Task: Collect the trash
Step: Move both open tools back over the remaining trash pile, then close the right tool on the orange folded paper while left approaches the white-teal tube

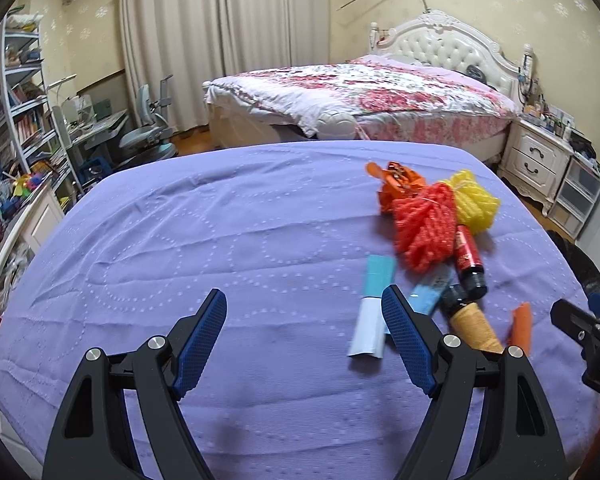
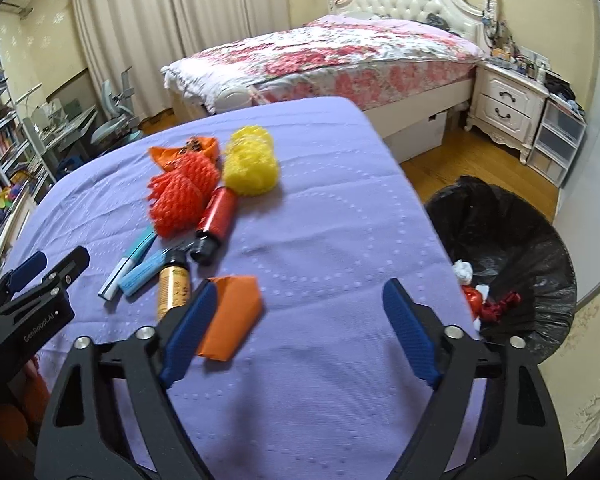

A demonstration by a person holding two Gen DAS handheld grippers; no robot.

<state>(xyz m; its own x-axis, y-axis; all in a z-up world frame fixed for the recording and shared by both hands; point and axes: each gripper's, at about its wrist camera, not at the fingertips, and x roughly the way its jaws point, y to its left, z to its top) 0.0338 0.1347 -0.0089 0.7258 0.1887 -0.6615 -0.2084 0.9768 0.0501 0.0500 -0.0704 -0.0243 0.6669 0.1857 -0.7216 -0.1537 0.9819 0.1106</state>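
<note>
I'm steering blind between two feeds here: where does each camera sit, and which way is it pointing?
Left wrist: on the left gripper, low over the purple cloth, facing the far bed; own open fingers show, the right gripper at the right edge.
Right wrist: on the right gripper, same heading, further right, over the orange packet with the trash bin alongside; own open fingers show, the left gripper at left.
Shared: red foam net, yellow foam net, bed.

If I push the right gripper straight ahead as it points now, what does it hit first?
Probably only the purple bedspread: the right gripper is open, the orange packet sits by its left finger, just off line. Depth is unclear.
</note>
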